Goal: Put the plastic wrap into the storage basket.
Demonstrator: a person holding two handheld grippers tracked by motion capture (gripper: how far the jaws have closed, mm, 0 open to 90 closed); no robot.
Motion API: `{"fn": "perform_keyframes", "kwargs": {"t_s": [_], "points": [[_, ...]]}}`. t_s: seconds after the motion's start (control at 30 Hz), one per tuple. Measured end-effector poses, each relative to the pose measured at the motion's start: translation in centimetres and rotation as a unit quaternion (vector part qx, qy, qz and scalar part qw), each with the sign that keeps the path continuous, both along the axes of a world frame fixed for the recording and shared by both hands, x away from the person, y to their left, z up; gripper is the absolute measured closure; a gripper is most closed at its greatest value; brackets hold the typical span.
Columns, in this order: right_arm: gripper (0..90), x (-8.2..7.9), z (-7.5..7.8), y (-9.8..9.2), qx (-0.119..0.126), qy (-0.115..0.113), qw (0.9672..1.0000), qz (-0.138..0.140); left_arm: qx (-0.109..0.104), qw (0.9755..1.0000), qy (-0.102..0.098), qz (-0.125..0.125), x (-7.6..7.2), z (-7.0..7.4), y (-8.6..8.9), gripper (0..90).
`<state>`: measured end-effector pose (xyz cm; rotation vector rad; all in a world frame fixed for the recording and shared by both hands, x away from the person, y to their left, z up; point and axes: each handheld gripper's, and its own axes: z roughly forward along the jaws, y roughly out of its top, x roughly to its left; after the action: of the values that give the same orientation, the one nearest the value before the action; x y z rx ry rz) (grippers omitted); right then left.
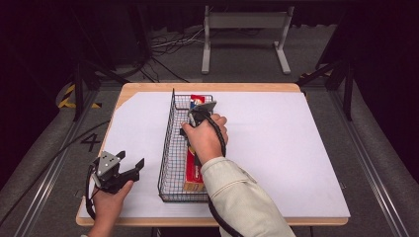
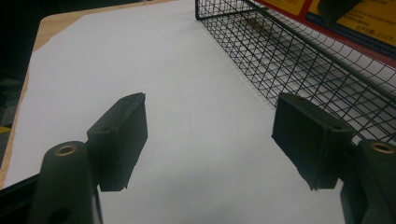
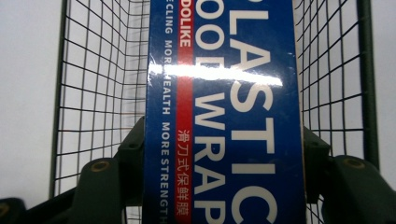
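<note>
The right gripper (image 1: 197, 116) reached down into the long black wire basket (image 1: 168, 148) that stood on the white sheet (image 1: 276, 148) covering the table. In the right gripper view its two black jaws sat flush against either long side of a blue plastic wrap box (image 3: 224, 116), pinching it across its width, with the box running straight ahead of the tool along the basket's length. The basket's mesh walls rose just outside each jaw. From the high view the same box (image 1: 193, 173) showed a red and yellow face behind the right hand (image 1: 205, 138), its near end close to the basket's near wall; whether it rested on the basket floor or was lifted slightly could not be told from these angles.

The left gripper (image 1: 129, 162) was held by the left hand (image 1: 106, 200) over the white sheet, well apart from the box. In the left gripper view its jaws stood spread wide with nothing between them, bare sheet (image 2: 187, 93) ahead. The basket's side wall (image 2: 299, 60) ran ahead and to the right, close beside its right jaw.
</note>
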<state>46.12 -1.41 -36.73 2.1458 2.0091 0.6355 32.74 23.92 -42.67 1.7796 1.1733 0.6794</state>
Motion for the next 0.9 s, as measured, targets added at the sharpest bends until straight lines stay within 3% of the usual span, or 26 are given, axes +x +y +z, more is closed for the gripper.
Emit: {"fn": "perform_keyframes", "kwargs": {"t_s": [0.47, 0.9], "points": [[39.3, 0.2, -1.5, 0.5, -0.031, 0.018, 0.9993, 0.006, -0.001, 1.0, 0.001, -0.001, 0.0, 0.0, 0.0, 26.8], [39.1, 0.4, -1.9, 1.3, -0.058, 0.016, 0.9982, 0.007, -0.003, 1.0, 0.0, 0.0, 0.0, 0.0, 0.0, 26.8]]}}
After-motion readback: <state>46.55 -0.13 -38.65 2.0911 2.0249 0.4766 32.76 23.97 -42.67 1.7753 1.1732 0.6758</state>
